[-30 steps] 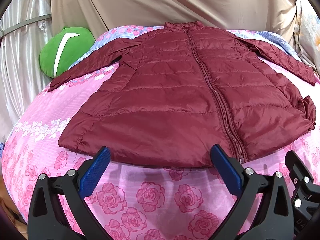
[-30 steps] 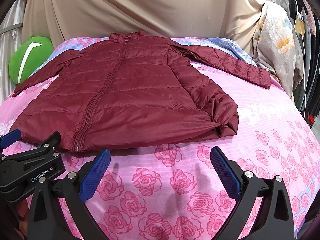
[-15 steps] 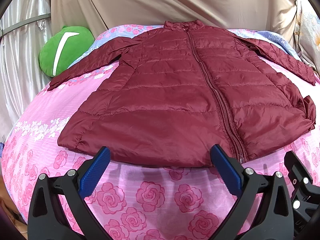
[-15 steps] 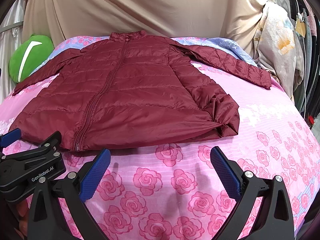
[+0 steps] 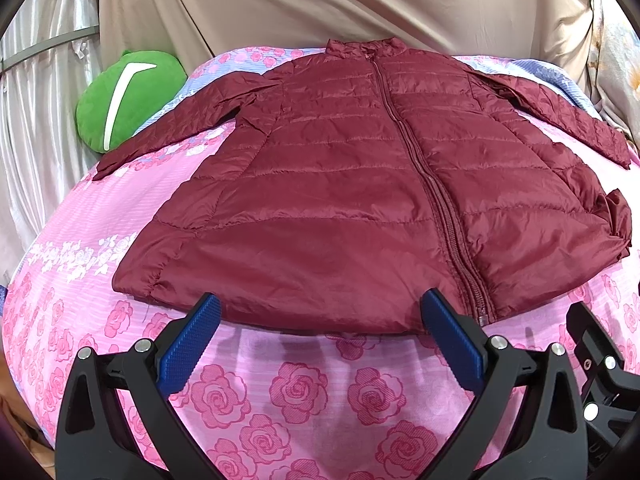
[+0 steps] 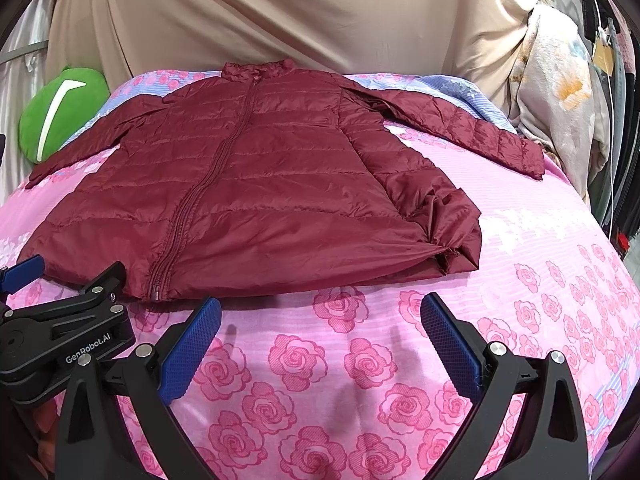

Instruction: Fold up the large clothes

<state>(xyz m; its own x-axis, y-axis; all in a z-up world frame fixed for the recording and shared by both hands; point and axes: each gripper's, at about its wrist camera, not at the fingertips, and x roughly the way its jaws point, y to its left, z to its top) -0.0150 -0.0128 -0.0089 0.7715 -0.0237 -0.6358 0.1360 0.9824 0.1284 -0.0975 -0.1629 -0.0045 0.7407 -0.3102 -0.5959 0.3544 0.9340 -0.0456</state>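
A dark red quilted jacket (image 5: 344,184) lies flat, zipped, front up on the pink rose bedsheet (image 5: 304,392), collar at the far end, both sleeves spread out. It also shows in the right wrist view (image 6: 256,200), with its near right hem corner bunched (image 6: 452,236). My left gripper (image 5: 320,324) is open and empty just short of the hem. My right gripper (image 6: 320,328) is open and empty over bare sheet, near the hem. The left gripper's body (image 6: 60,332) shows at the right view's lower left.
A green round plush cushion (image 5: 124,100) lies at the bed's far left. A beige drape (image 5: 320,0) hangs behind the bed. Patterned cloth (image 6: 560,112) and hanging items stand at the far right. The sheet (image 6: 560,280) falls away at the right edge.
Both grippers have drifted slightly; the jacket sits a touch higher in the left view. Nothing has been grasped and the jacket has not moved.
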